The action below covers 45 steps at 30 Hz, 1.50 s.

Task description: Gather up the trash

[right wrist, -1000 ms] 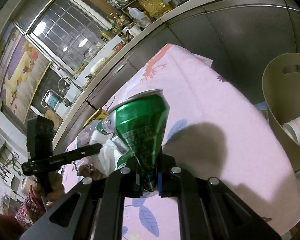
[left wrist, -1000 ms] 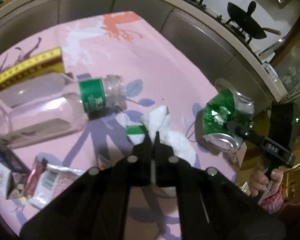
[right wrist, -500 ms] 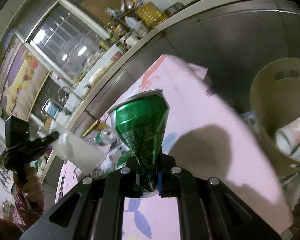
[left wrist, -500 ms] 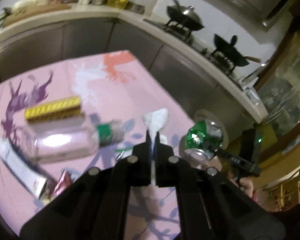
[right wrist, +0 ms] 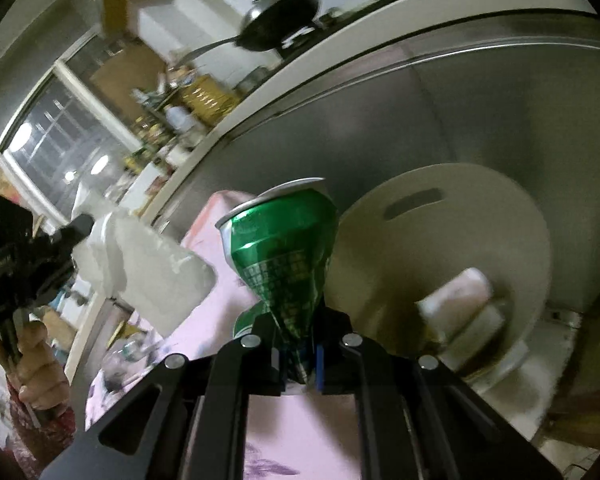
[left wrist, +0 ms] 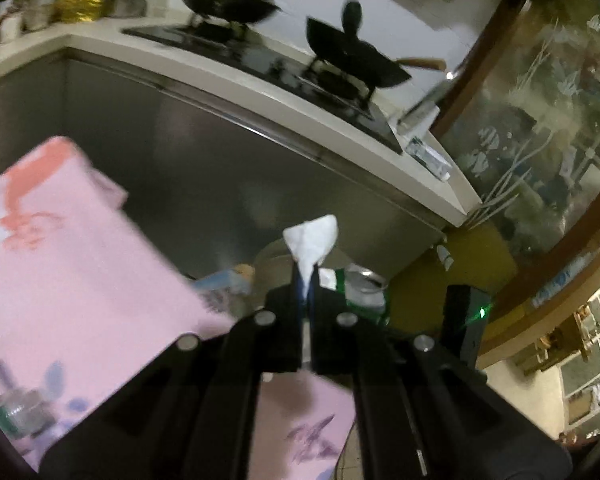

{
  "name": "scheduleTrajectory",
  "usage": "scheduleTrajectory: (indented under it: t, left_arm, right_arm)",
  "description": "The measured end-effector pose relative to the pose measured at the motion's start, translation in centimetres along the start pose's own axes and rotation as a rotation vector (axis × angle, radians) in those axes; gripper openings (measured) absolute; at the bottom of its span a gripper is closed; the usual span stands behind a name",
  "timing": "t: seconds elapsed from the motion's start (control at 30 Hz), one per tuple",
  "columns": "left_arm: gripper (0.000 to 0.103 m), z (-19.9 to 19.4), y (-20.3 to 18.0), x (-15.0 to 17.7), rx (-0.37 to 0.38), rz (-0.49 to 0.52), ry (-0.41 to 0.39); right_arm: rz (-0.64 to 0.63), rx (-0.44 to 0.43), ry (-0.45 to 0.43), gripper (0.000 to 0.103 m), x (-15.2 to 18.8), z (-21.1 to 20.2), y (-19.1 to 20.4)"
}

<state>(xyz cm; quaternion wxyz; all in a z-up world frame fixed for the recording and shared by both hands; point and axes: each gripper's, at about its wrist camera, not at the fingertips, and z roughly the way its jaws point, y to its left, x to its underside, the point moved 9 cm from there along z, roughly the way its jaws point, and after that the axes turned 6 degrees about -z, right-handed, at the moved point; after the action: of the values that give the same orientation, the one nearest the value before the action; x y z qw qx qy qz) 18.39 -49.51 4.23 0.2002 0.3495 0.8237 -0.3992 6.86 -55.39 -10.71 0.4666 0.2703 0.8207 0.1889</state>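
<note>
Left wrist view: the left hand-held gripper (left wrist: 306, 292) is closed tight on a crumpled white tissue (left wrist: 313, 240), whose free end sticks up past the fingertips. The tissue is held in the air beyond the edge of the pink-clothed worktop (left wrist: 80, 248), in front of the beige bin (left wrist: 272, 256) (mostly hidden by the fingers). The crushed green can (left wrist: 360, 284) shows just right of the fingertips. A clear bottle (left wrist: 16, 416) lies on the cloth at lower left, blurred.

Right wrist view: the right hand-held gripper (right wrist: 298, 364) is clamped on the pinched waist of the crushed green can (right wrist: 286, 248), which stands upright between the fingers, lifted above the worktop (right wrist: 300, 432). The beige bin (right wrist: 460, 216) lies just right of the can, with paper cups (right wrist: 456, 300) inside. At left, the left hand-held gripper (right wrist: 76, 232) carries the white tissue (right wrist: 148, 268).
</note>
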Motion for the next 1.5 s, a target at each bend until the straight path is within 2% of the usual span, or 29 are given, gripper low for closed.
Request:
scheduleTrajectory:
  t: [0.13,0.23,0.27,0.37,0.4,0.57,0.63,0.67,0.8,0.93,1.03,1.13,1.27,1.37,1.43,1.5]
  left_arm:
    - [0.001,5.2,-1.4,-0.1,0.012,-0.007,0.05]
    - [0.001,8.3,-1.7,0.3,-0.012,-0.005,0.069]
    - [0.001,9.2,-1.7,0.5,-0.023,-0.007,0.075]
    - [0.008,12.1,-1.3,1.9,-0.066,-0.033,0.132]
    - [0.012,12.9,-1.3,2.5,-0.072,-0.04,0.161]
    - [0.016,13.4,-1.8,4.1,-0.075,-0.038,0.194]
    - [0.029,12.8,-2.0,4.2,-0.083,-0.041,0.19]
    - [0.029,12.5,-2.2,4.2,-0.079,-0.041,0.178]
    - [0.029,9.2,-3.4,4.5,-0.063,-0.019,0.124]
    - [0.029,5.1,-3.3,6.6,-0.107,0.053,0.068]
    - [0.029,1.8,-1.8,9.0,-0.147,0.074,0.04]
    - [0.029,-1.8,0.9,11.3,-0.194,0.052,0.024]
    - [0.029,-7.7,5.8,14.4,-0.302,0.011,-0.008]
    - [0.031,-13.4,10.9,16.7,-0.442,-0.059,-0.047]
    - [0.044,-16.5,13.7,17.7,-0.517,-0.115,-0.081]
    - [0.047,-20.1,17.0,18.8,-0.582,-0.191,-0.128]
  right_arm:
    - [0.008,0.061,0.0,0.007,-0.4,0.1,-2.3]
    - [0.022,0.112,0.015,0.011,-0.5,0.6,-4.1]
    - [0.03,0.129,0.023,0.018,-0.4,0.8,-4.7]
    - [0.052,0.16,-0.018,0.059,-0.6,0.4,-5.8]
    - [0.052,0.174,-0.039,0.063,-0.7,0.1,-5.9]
    - [0.061,0.169,-0.104,0.063,-1.0,-1.4,-6.2]
    - [0.078,0.152,-0.114,0.063,-1.1,-1.8,-6.1]
    - [0.086,0.132,-0.12,0.063,-0.9,-2.1,-5.8]
    - [0.077,0.089,-0.14,0.063,-0.8,-3.1,-4.3]
    - [0.043,0.05,-0.152,0.063,-0.7,-3.7,-1.9]
    - [0.016,0.012,-0.132,0.063,-0.5,-3.4,0.3]
    - [-0.028,-0.032,-0.104,0.062,0.3,-2.6,3.5]
    - [-0.093,-0.109,-0.032,0.06,2.4,-0.6,8.3]
    - [-0.155,-0.16,0.045,0.059,4.8,1.5,12.5]
    - [-0.193,-0.192,0.102,0.058,6.5,2.9,15.1]
    - [-0.222,-0.224,0.16,0.057,8.3,4.2,17.4]
